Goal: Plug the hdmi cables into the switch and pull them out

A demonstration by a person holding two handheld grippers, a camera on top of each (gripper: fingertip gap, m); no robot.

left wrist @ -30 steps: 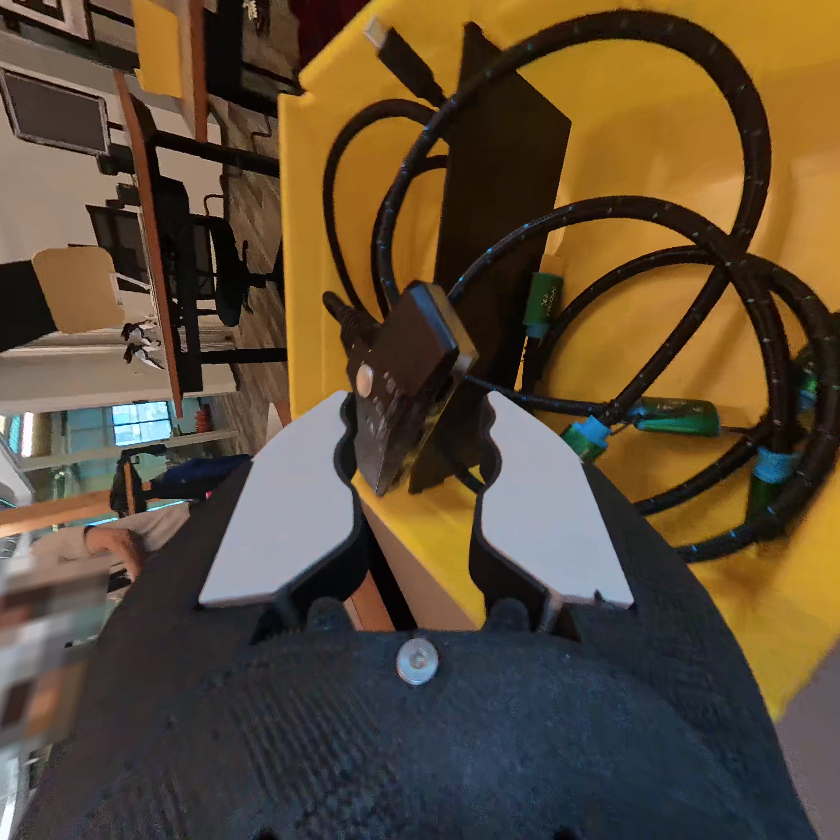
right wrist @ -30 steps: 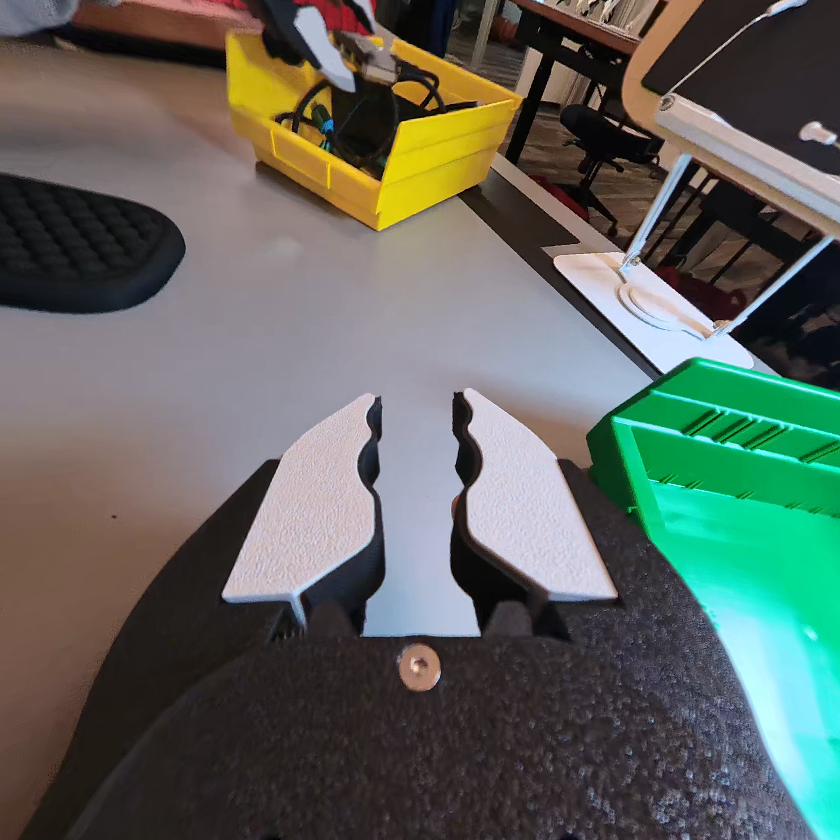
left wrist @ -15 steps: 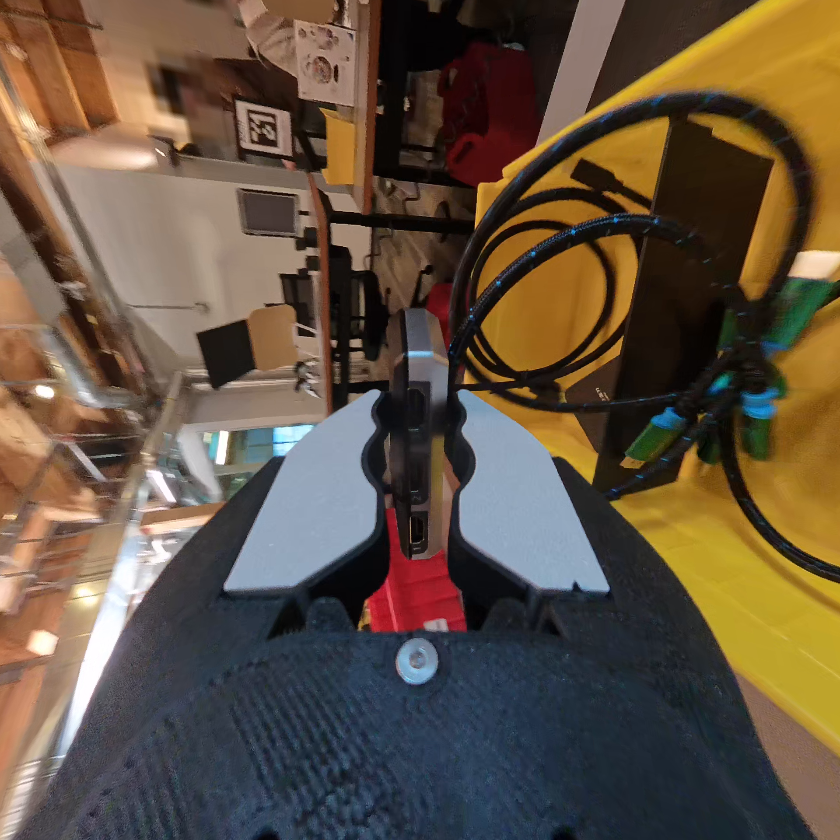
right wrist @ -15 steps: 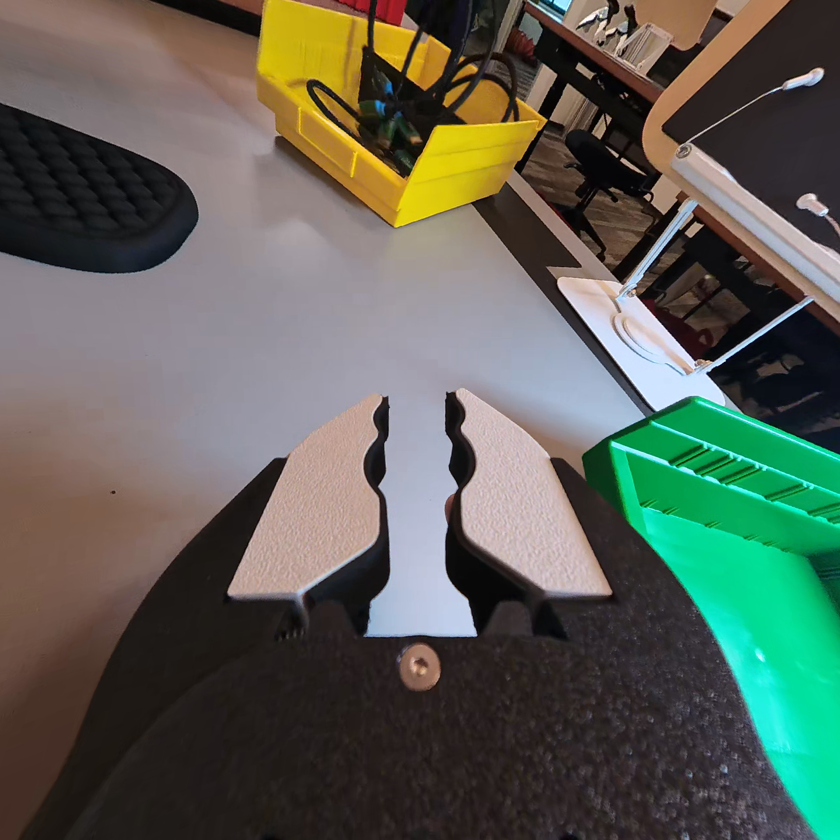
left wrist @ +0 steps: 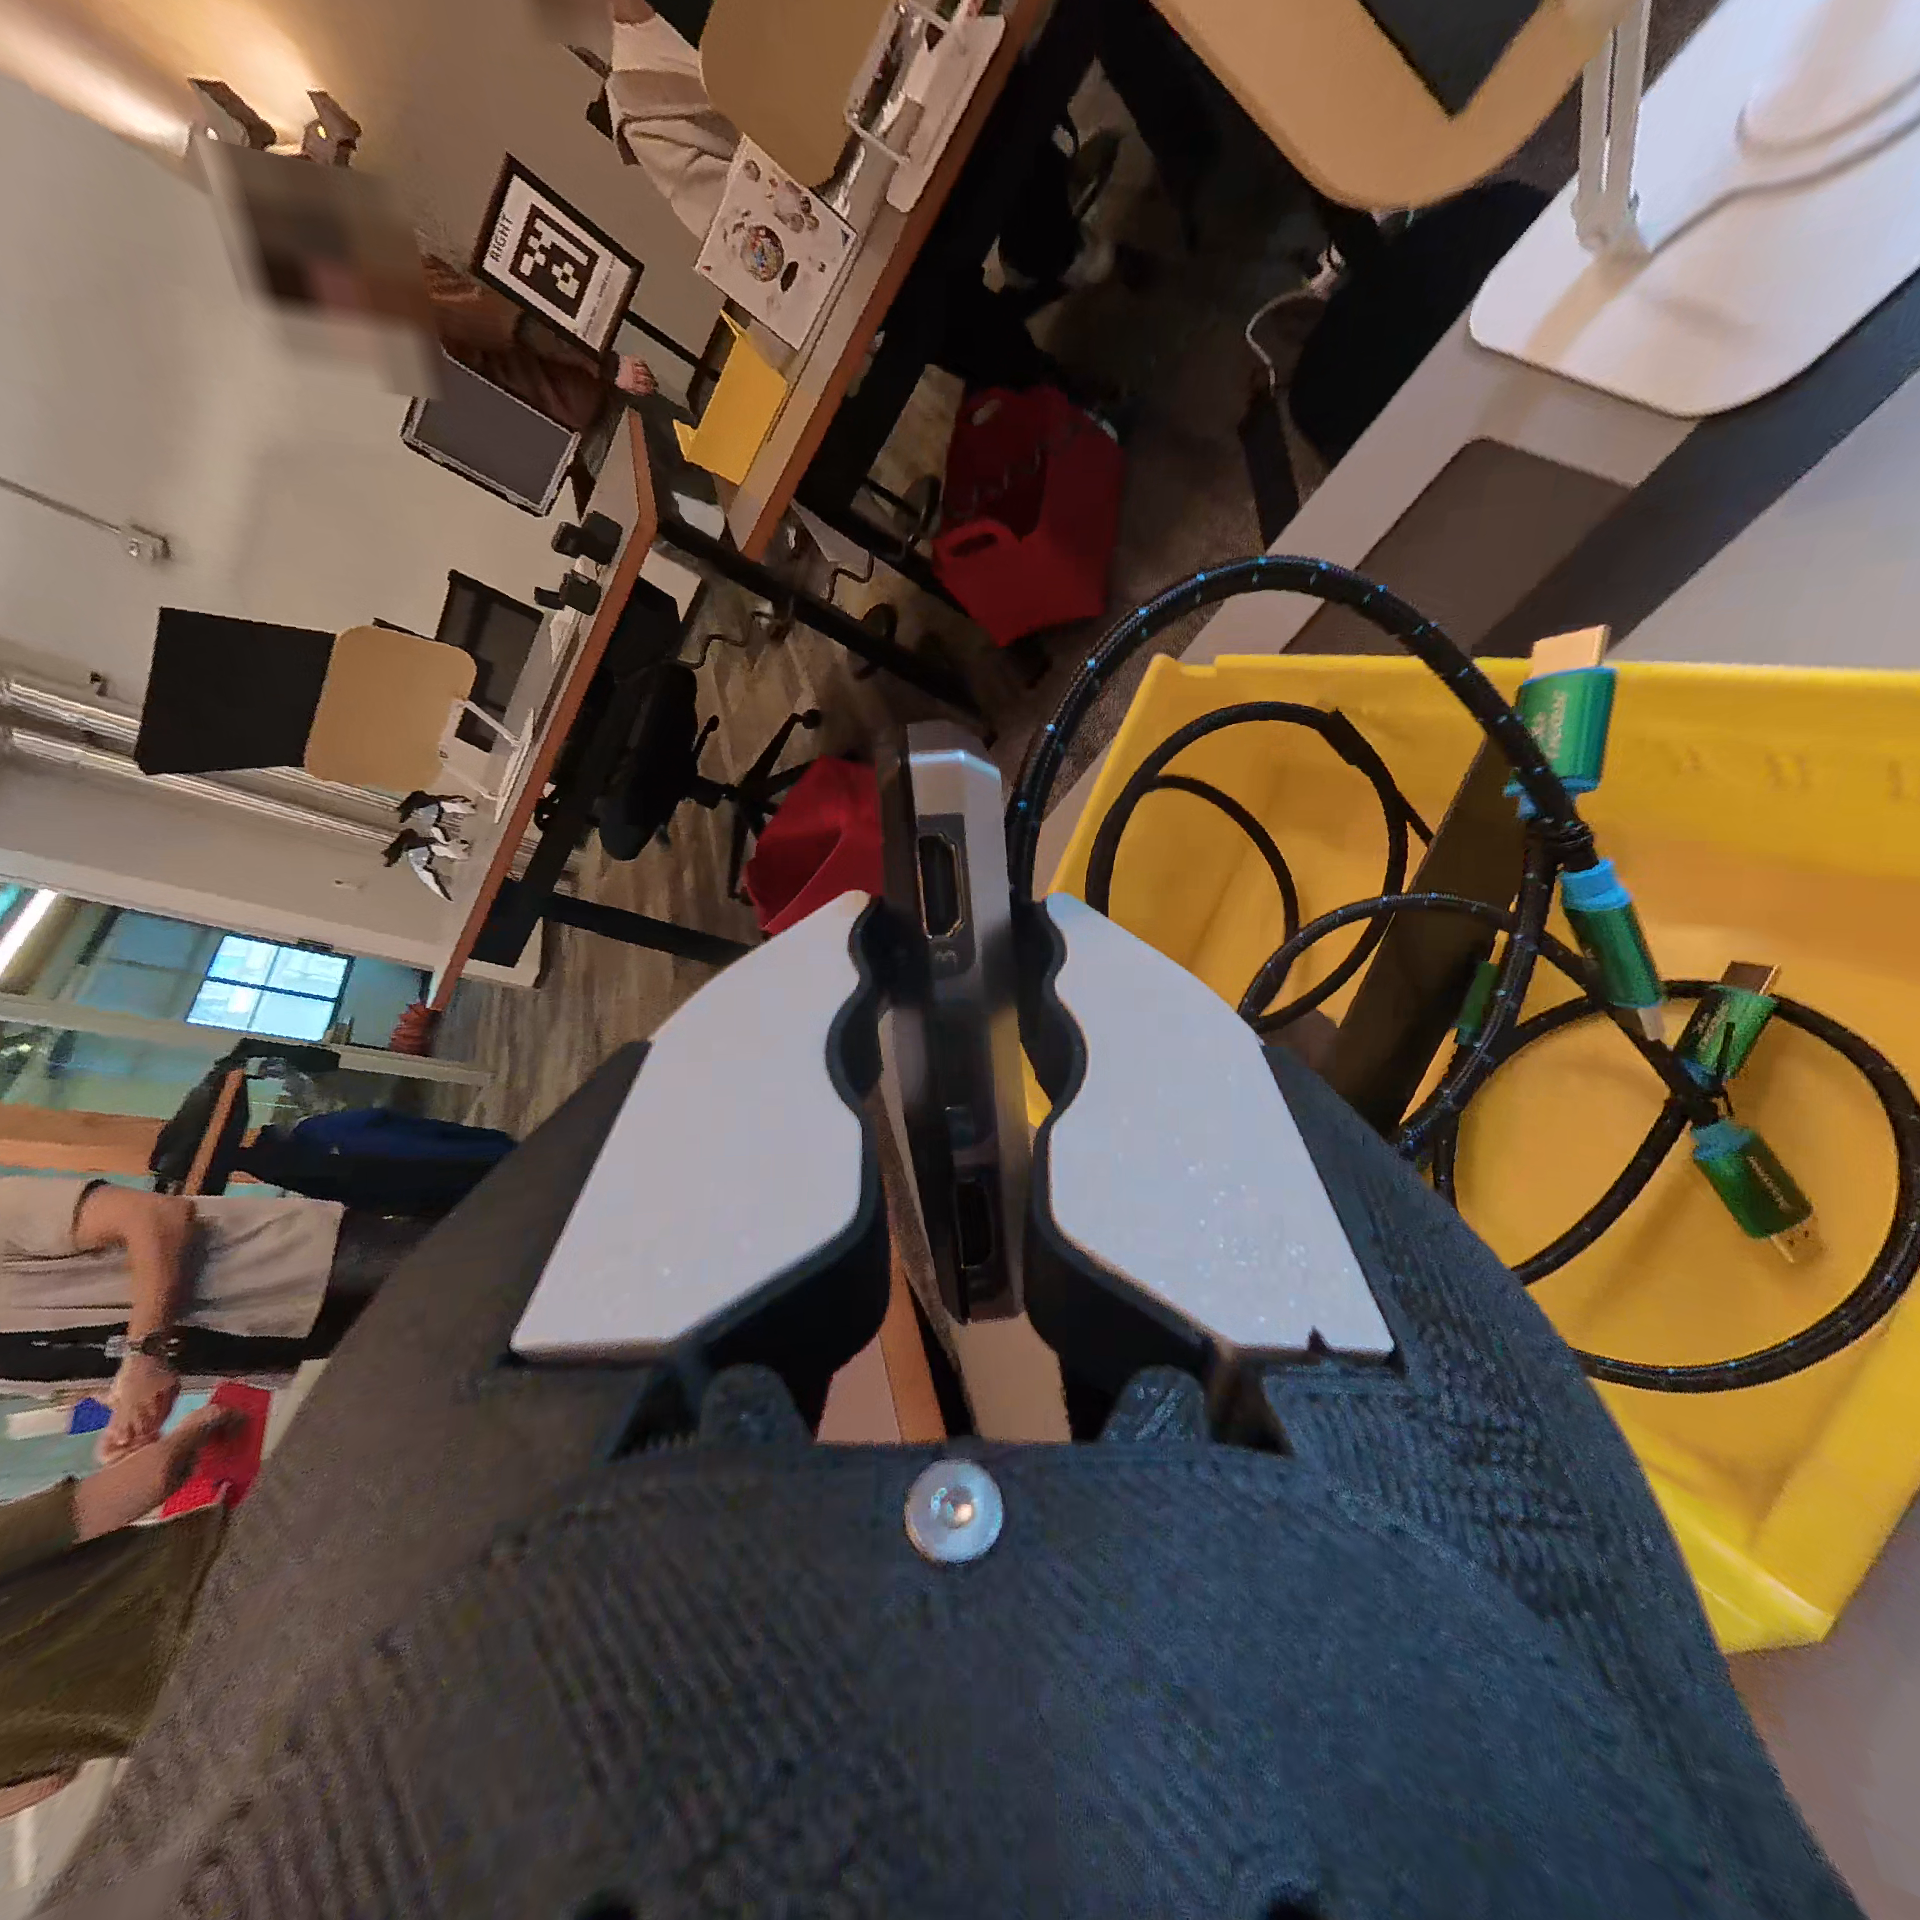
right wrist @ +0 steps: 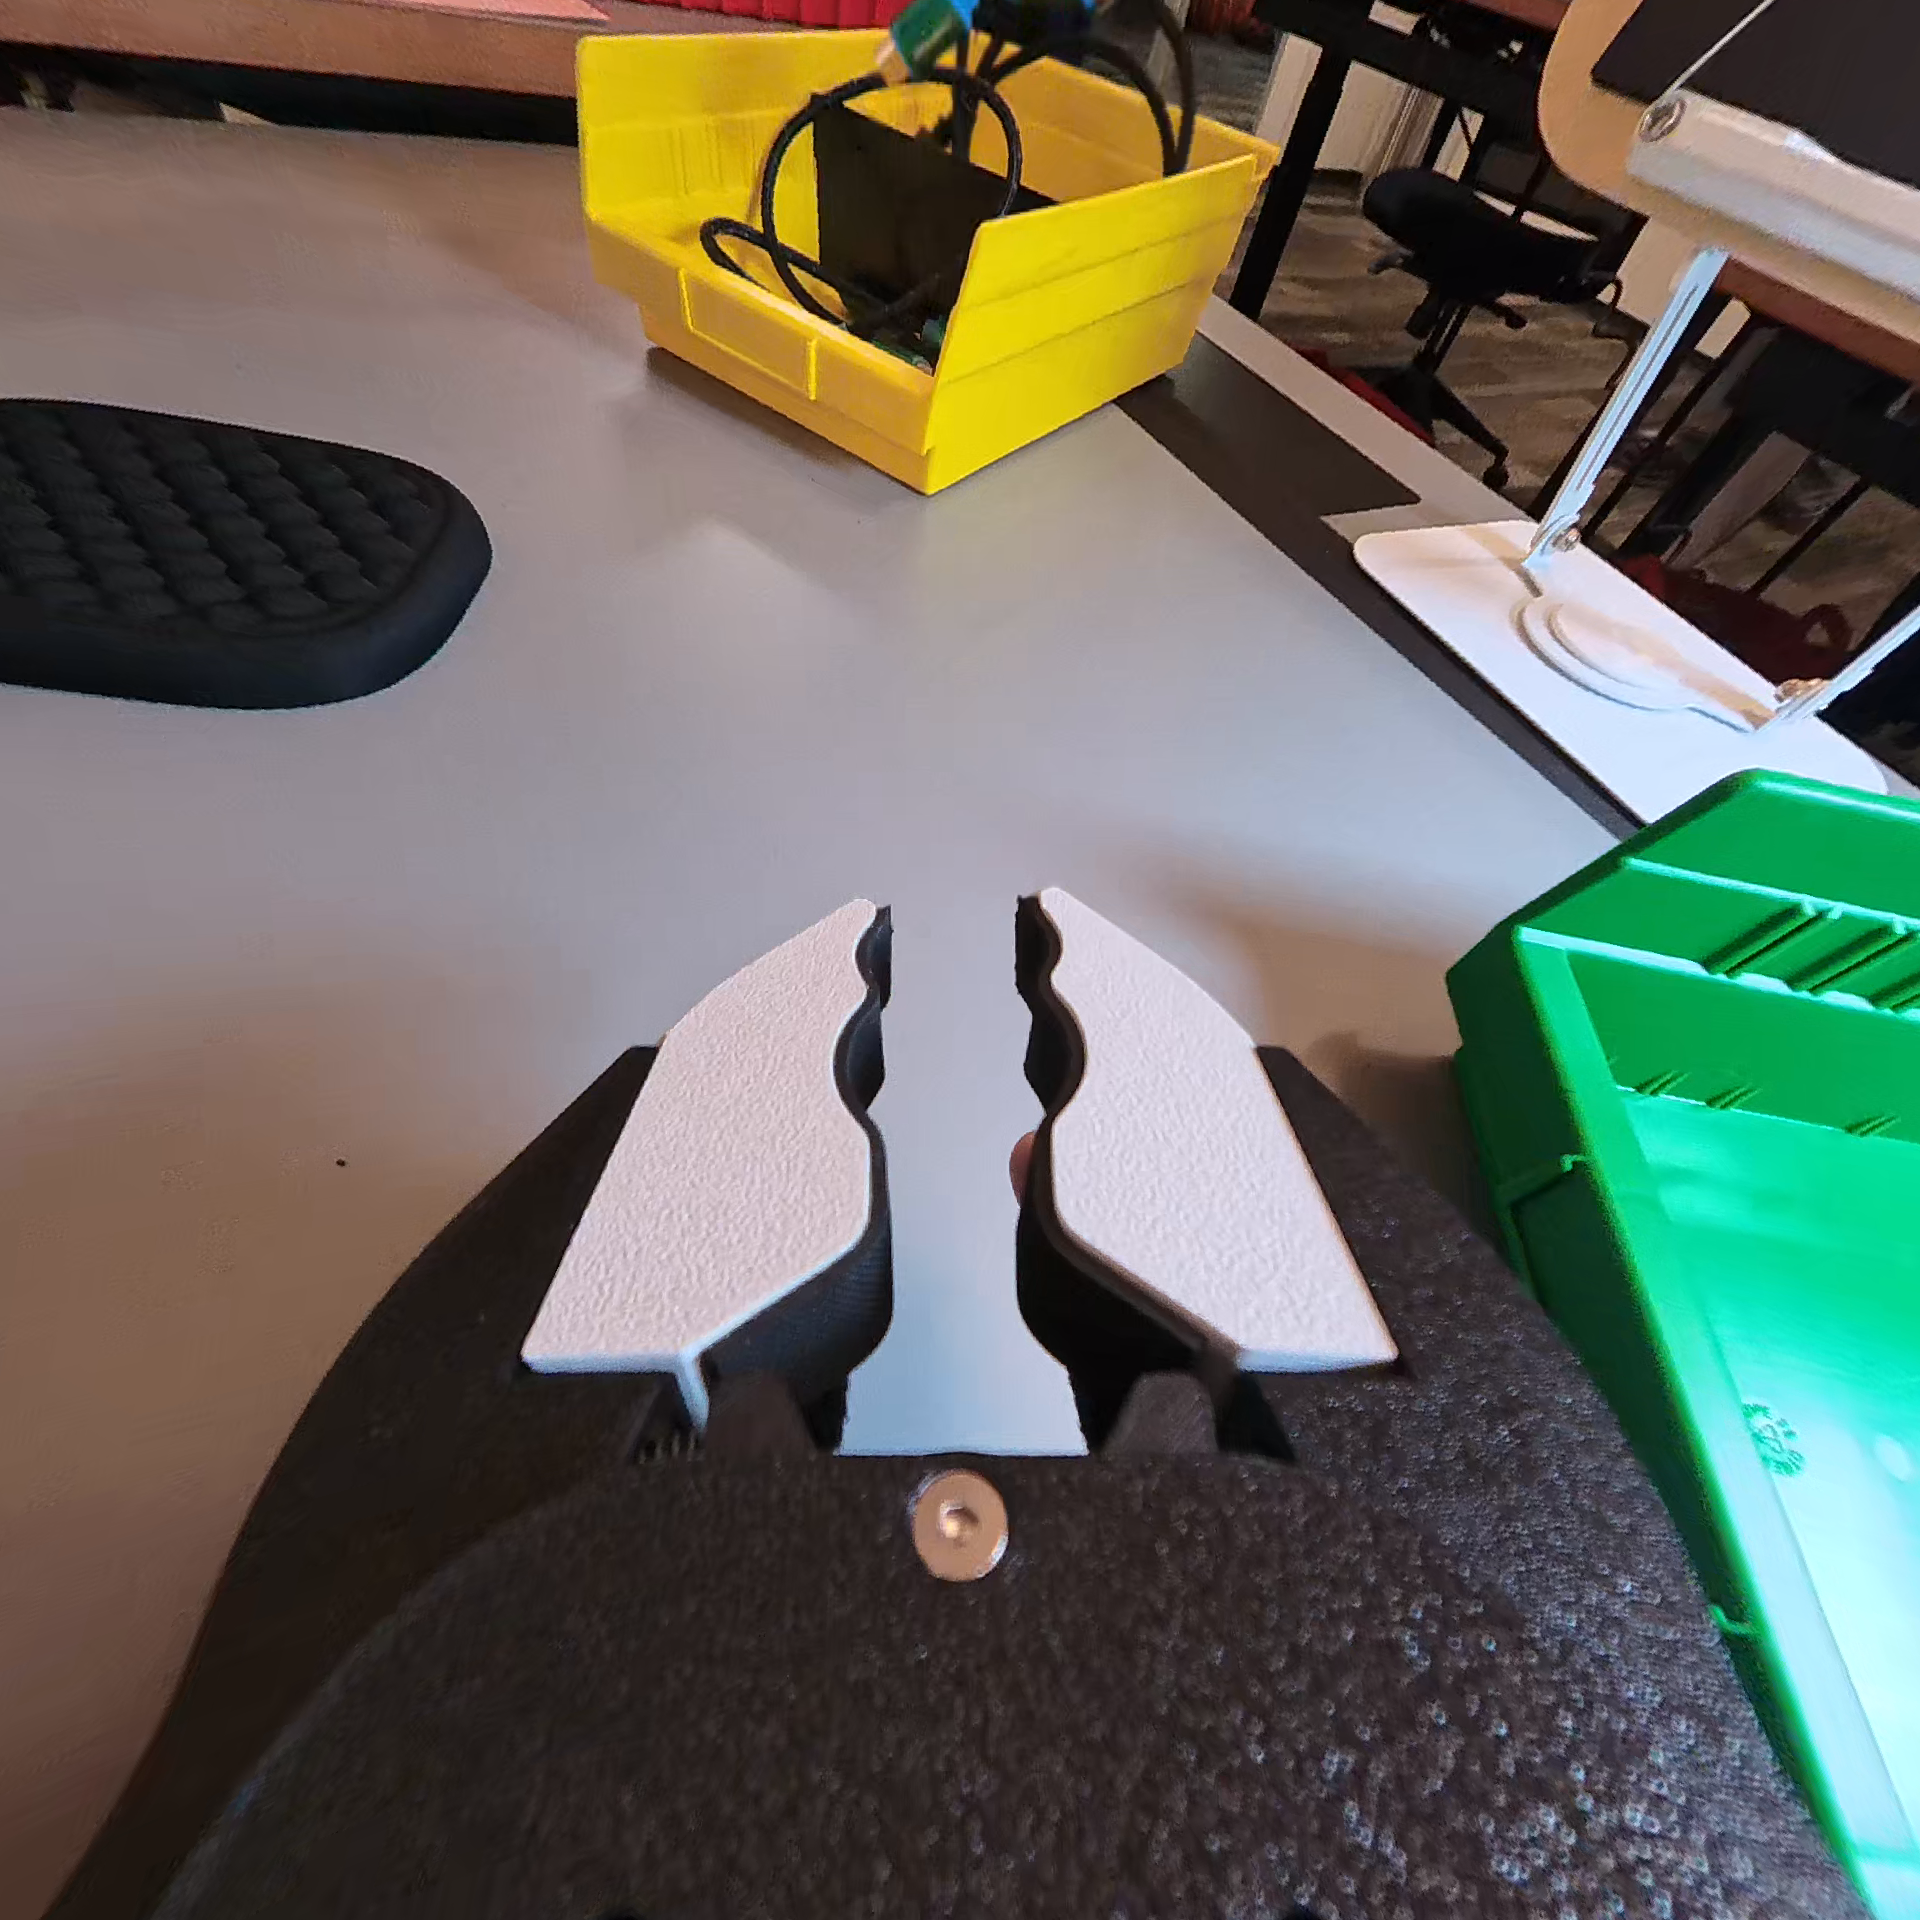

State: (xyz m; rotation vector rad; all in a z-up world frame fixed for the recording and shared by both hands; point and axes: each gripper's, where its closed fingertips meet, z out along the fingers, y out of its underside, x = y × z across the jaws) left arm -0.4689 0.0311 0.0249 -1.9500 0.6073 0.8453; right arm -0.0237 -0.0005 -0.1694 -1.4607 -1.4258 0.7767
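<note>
A: What does the left gripper [left wrist: 951, 914] hold?

B: It is closed on the HDMI switch [left wrist: 951, 935], a thin metal box that stands on its edge between the pads, with the ports facing the camera. It is lifted beside the yellow bin [left wrist: 1787, 790].

A: How will the switch handle?

B: I think it is light and rigid, but its smooth sides can slip when a plug pushes in. The grip on the flat faces looks correct.

A: And the cables?

B: The braided HDMI cables [left wrist: 1538, 1049] lie tangled in the bin. They seem springy, so it is better to take one by its hard green plug [left wrist: 1756, 1190], not by the cord.

A: The right gripper [right wrist: 951, 914]?

B: It is empty, with a narrow gap between the jaws, low over the grey table [right wrist: 727, 727] near a green bin [right wrist: 1714, 1143].
</note>
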